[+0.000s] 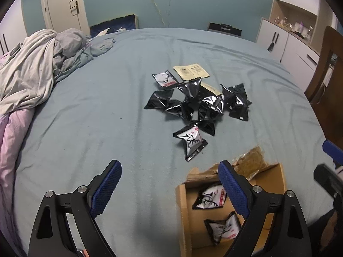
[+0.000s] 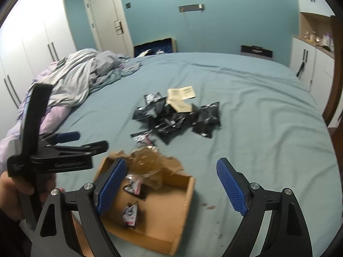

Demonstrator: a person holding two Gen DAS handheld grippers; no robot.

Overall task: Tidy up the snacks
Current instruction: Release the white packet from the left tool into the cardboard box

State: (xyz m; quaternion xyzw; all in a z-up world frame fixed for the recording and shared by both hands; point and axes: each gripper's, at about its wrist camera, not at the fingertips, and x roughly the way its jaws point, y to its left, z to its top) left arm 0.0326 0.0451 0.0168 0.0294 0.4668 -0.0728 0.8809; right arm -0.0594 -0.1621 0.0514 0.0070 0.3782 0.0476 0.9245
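The right wrist view is smeared by motion, so the print on the two packets in the cardboard box (image 2: pixel 184 194) cannot be read; the left gripper (image 2: pixel 83 141) is a dark blur there. In the left wrist view a finger (image 1: pixel 233 188) hides part of the box, and the frame edge crops the right gripper (image 1: pixel 330 167).

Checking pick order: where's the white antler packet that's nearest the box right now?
In the left wrist view the white antler packet lies alone on the bed sheet, between the black packet pile and the cardboard box.
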